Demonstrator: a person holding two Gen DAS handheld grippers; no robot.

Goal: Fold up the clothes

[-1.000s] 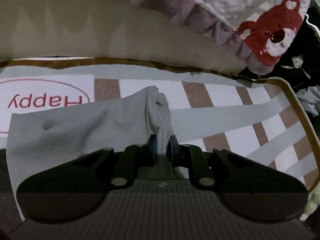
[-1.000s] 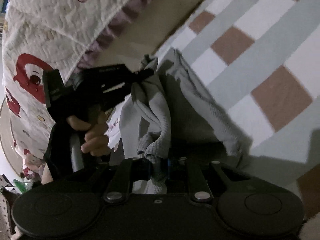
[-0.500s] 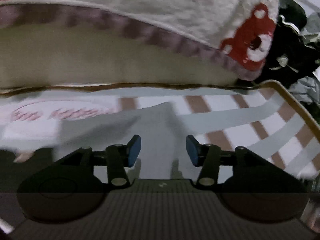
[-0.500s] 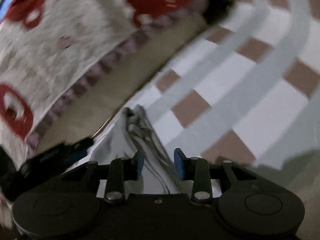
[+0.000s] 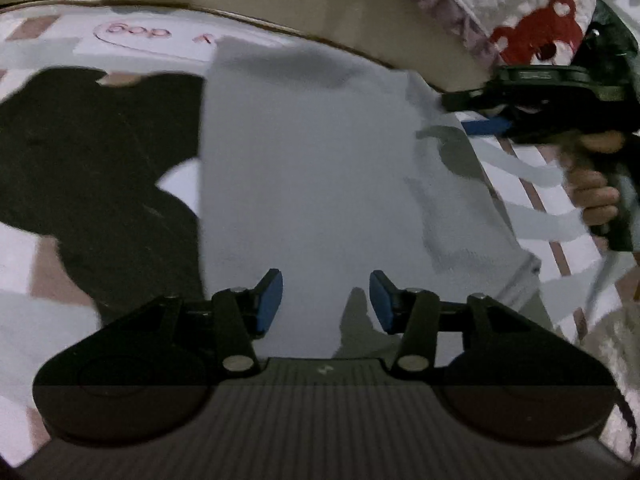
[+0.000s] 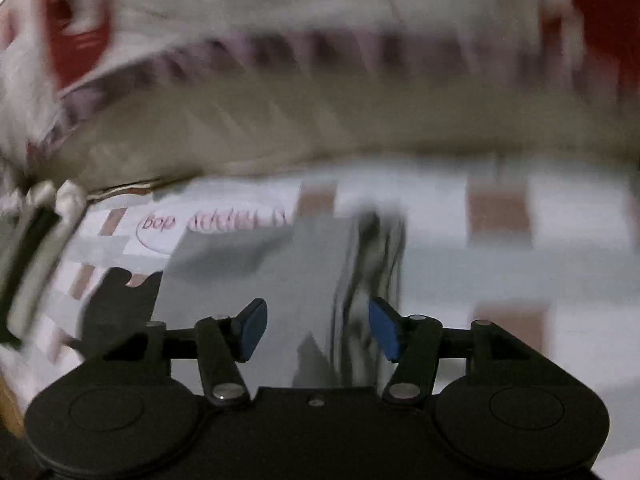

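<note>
A light grey, waffle-textured knit garment (image 5: 312, 168) lies spread flat as a rough rectangle on a checked bedsheet of white, grey and brown squares (image 6: 560, 264), with a black garment (image 5: 92, 168) just beside it on its left edge and a quilted white blanket with red bear prints (image 5: 532, 12) heaped along the far side of the bed. The left tool (image 5: 326, 300) hovers over the near end of the grey cloth with its blue pads spread apart and nothing between them; the right tool (image 6: 318, 330), seen from the left view off the cloth's far right corner in a person's hand (image 5: 596, 196), likewise has its jaws wide and empty. In the right view a bunched, rumpled ridge (image 6: 372, 264) runs along the cloth's right side, though that picture is blurred. The fabric looks light, limp and fairly thick, so it should drape and sag rather than hold a line, and layers may slip over one another when lifted. By my judgement the sound places to pinch are corners or hemmed edges, both tools taking matching corners so the cloth hangs evenly. Whether this flat shape is a finished fold or one stage among several, the pictures do not settle.
</note>
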